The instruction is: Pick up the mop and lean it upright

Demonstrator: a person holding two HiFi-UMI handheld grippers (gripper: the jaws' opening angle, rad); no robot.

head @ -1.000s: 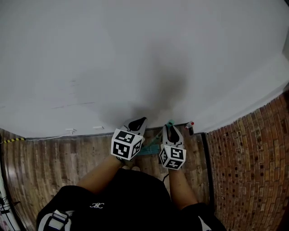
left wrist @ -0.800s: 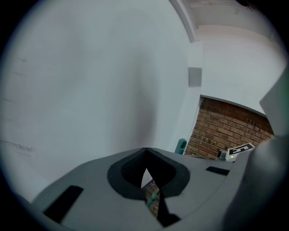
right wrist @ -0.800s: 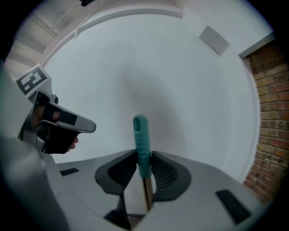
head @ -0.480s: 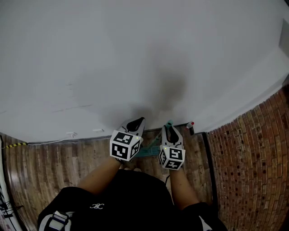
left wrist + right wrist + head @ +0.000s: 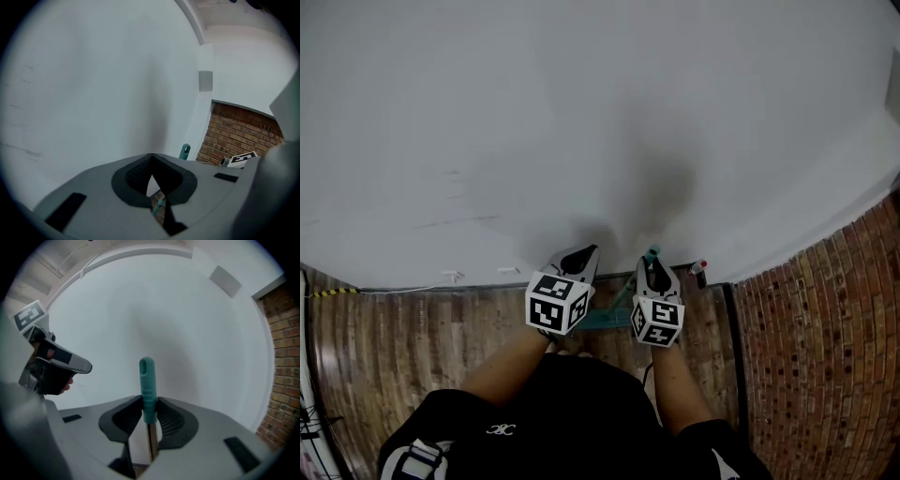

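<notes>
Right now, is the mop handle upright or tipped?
Upright. The mop handle, by its teal grip, stands vertical, clamped in the right claw, before the white wall. Contact with the wall: cannot tell.

A plain white wall (image 5: 581, 112) fills the head view from 9 o'clock round to 3 o'clock, with a soft grey shadow (image 5: 661, 187) near the centre. At its foot runs a dark skirting line (image 5: 422, 286). Below lies a brown, brick-patterned floor (image 5: 394, 347). Red brickwork (image 5: 825, 356) stands at 4 o'clock. A small grey plate (image 5: 205, 80) sits high on the wall.
</notes>
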